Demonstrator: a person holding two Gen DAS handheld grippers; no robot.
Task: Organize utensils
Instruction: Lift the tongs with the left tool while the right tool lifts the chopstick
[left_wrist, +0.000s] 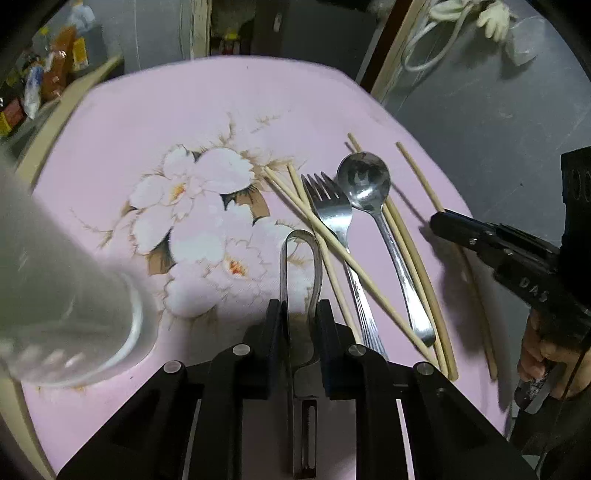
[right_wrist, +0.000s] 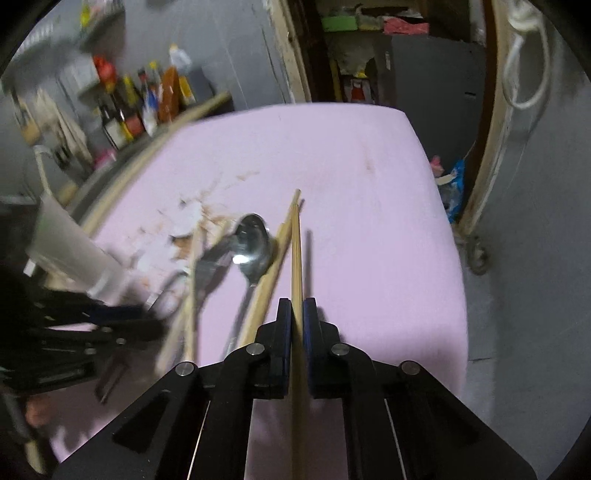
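Note:
My left gripper (left_wrist: 298, 310) is shut on a pair of metal tongs (left_wrist: 300, 266) whose looped end points forward over the pink flowered cloth (left_wrist: 155, 122). To its right lie a fork (left_wrist: 332, 218), a spoon (left_wrist: 364, 184) and several wooden chopsticks (left_wrist: 399, 236). My right gripper (right_wrist: 297, 306) is shut on one chopstick (right_wrist: 296, 251), held just above the cloth; it also shows in the left wrist view (left_wrist: 458, 225) at the right edge. The spoon (right_wrist: 253, 245) and other chopsticks (right_wrist: 266, 280) lie just left of it.
A clear glass cup (left_wrist: 62, 314) lies on its side at the cloth's left; it also shows blurred in the right wrist view (right_wrist: 70, 251). Bottles (right_wrist: 140, 107) stand on a shelf at the far left. The table edge drops to grey floor (left_wrist: 498, 122) on the right.

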